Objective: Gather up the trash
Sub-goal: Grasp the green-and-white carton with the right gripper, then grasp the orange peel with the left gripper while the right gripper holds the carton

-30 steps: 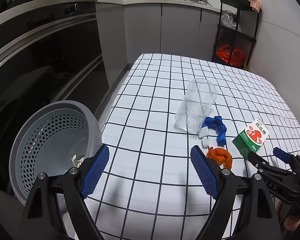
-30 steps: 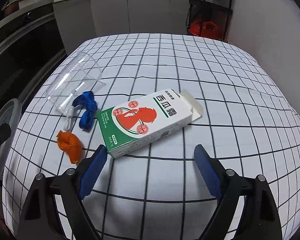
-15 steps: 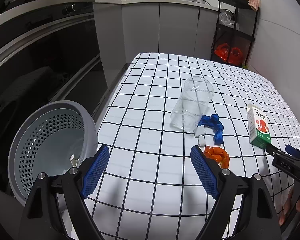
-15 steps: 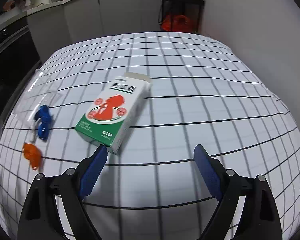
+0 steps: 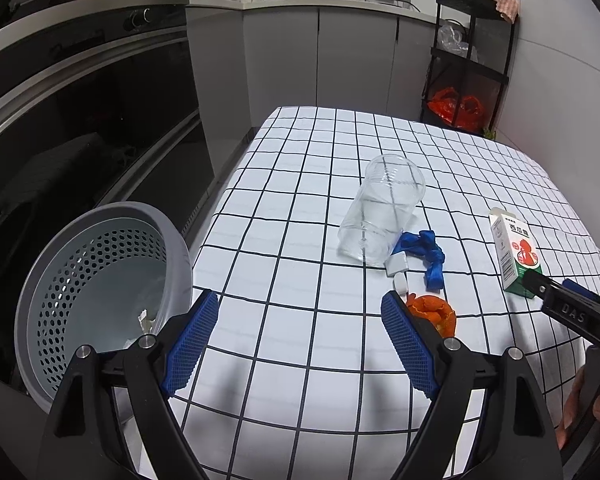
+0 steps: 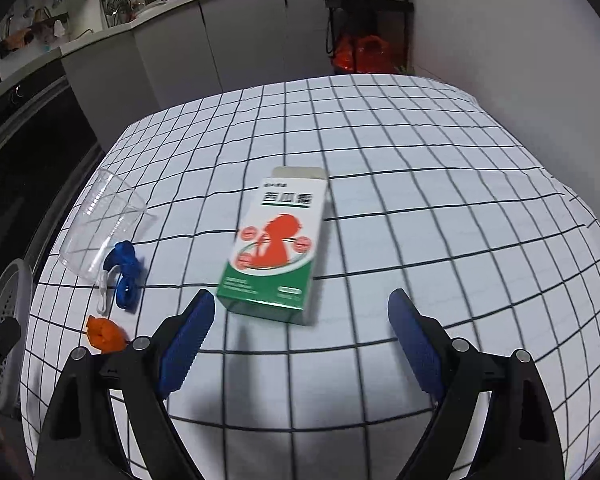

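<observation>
Both grippers hang over the checked tablecloth [image 5: 308, 208] w/ fingers spread wide & nothing between them: left gripper [image 5: 300, 340] near the table edge beside the grey perforated bin [image 5: 100, 280], right gripper [image 6: 300, 332] just short of the green-and-white carton [image 6: 276, 248], which lies flat. Rest of the trash sits left of the carton: clear plastic cup [image 5: 382, 212] on its side, blue scrap [image 5: 424, 252] & small white bits [image 5: 397, 266] touching it, orange peel [image 5: 434, 312] just beside the left gripper's right finger. Bin holds a few pale scraps [image 5: 144, 318].

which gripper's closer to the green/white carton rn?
Right. The right gripper hangs open just short of the carton; the left gripper hangs open beside the basket, well left of it.
</observation>
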`<state>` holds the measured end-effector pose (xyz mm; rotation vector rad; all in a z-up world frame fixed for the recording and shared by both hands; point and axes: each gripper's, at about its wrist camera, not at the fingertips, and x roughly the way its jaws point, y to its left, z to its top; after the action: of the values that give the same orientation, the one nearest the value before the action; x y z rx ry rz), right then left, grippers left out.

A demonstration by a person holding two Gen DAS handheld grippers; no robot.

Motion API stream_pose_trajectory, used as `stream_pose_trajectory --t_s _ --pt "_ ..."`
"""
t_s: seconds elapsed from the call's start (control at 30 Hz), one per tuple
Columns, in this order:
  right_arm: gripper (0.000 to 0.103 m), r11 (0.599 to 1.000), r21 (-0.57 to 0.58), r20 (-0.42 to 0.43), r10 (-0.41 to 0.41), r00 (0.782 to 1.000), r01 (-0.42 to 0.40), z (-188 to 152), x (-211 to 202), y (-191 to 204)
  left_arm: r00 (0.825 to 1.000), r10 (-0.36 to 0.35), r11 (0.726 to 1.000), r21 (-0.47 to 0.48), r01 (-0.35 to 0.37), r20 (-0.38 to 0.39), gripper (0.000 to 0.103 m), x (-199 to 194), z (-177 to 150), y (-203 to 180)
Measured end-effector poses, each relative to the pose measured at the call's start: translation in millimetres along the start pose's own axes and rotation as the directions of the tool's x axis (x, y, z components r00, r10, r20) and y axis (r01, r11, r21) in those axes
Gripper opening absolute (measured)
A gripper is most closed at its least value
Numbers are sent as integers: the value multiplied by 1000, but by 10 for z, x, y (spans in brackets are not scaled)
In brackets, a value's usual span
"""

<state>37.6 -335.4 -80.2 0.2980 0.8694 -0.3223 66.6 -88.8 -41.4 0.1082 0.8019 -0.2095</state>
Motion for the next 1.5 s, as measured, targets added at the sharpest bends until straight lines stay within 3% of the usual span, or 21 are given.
stream_pose_trajectory --t_s 0.33,0.53,0.57,0.67,0.8,1.23,1.5 --pt "84 996 86 -60 -25 998 30 161 326 42 1000 4 1000 7 -4 -10 82 26 -26 14" --pt "84 997 66 -47 -44 998 47 180 393 29 1000 -4 1000 8 5 -18 82 49 -33 4" --pt "79 997 54 -43 -55 998 58 178 390 30 1000 -8 1000 9 8 -19 82 50 -35 -8" --pt "50 996 -4 -33 -84 996 84 176 358 72 1000 -18 1000 14 18 -20 82 48 -41 -48" --pt "50 1000 19 -38 -8 999 9 120 280 10 999 -31 999 30 32 -24 83 49 -60 -129" --pt "50 996 32 46 79 996 -81 15 -301 -232 990 -116 991 59 121 -79 85 215 -145 -485" --pt "50 989 43 48 142 989 -144 30 -405 -323 979 -155 987 32 160 -131 86 496 -155 -682"
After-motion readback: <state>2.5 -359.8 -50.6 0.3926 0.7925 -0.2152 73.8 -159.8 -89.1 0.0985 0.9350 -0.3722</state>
